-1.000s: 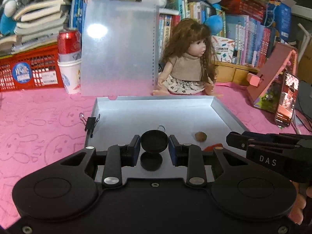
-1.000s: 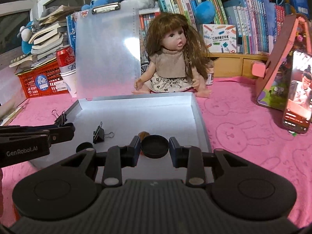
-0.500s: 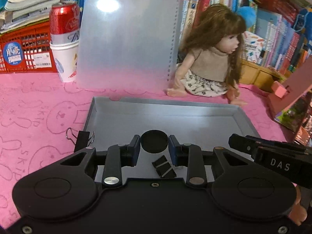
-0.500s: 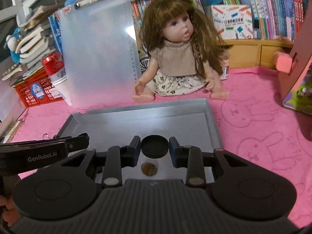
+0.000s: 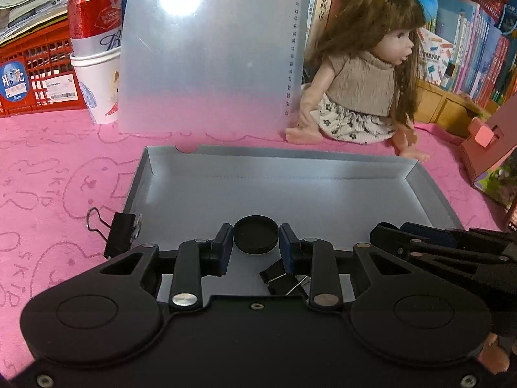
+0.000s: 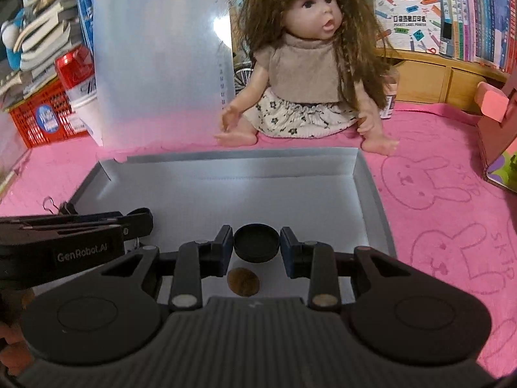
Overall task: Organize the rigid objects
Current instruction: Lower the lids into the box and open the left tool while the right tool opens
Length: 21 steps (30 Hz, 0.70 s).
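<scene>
So the sorting looks partly done, as a judgement from how things lie. The shallow grey box [image 5: 323, 168] sits on the pink cloth [image 5: 64, 168], and a few small items already rest inside it: a black binder clip [image 5: 281, 279] near the front edge in the left-wrist view, and a small brown round piece [image 6: 243, 282] near the front in the right-wrist view. One more binder clip [image 5: 121, 239] is outside the box, touching its left wall, and probably has yet to go in. What else is left cannot be told from here.

The left gripper [image 5: 255, 242] hovers low over the near part of the box, and a black round cap [image 5: 255, 238] sits between its blue pads, which seem to press on it from both sides; the jaws are set narrow, about the cap's width. The right gripper [image 6: 256, 244] shows the same: a second black cap [image 6: 256, 242] pinched between its pads, held above the box floor near the front. Both caps seem ready to be set down inside.

At the far side stand a doll [image 6: 310, 64], a translucent clipboard [image 5: 210, 48] and a red can [image 5: 93, 16] in a paper cup.
</scene>
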Motion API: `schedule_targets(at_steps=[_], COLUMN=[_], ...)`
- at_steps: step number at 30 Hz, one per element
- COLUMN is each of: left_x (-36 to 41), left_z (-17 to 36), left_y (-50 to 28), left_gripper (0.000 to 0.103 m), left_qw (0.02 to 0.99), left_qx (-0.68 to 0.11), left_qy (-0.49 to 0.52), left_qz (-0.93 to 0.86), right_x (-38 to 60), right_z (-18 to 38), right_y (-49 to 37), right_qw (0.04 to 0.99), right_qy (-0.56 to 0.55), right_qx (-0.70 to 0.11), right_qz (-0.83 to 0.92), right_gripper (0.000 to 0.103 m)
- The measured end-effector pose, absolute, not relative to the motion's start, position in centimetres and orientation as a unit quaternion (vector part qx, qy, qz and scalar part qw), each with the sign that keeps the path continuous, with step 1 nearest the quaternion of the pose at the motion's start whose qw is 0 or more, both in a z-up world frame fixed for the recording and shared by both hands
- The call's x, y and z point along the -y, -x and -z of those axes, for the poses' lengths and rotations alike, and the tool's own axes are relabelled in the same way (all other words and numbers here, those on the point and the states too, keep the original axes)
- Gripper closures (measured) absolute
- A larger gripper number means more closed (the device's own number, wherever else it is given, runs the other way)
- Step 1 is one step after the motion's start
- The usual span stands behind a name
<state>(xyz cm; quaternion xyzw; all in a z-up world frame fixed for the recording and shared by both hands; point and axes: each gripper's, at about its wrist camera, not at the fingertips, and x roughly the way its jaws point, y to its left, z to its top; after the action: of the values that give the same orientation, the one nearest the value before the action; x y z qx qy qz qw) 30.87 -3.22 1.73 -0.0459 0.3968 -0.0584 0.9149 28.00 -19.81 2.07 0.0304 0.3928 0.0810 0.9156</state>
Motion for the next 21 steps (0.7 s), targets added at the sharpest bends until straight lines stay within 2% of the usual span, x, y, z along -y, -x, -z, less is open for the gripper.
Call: schedule_targets(at_steps=[21], left_x=[3.5], left_z=[-1.6], left_y=[-29.1], left_gripper=[0.073], left_qw=[0.916], left_qx=[-0.393], left_qy=[0.022], left_qz=[0.075], right_x=[19.4], right_z=[-1.9], right_y=[-27.3], right_qw=[0.911], right_qy=[-0.002], right_qx=[-0.405], right_qz=[-0.083], right_gripper=[0.066])
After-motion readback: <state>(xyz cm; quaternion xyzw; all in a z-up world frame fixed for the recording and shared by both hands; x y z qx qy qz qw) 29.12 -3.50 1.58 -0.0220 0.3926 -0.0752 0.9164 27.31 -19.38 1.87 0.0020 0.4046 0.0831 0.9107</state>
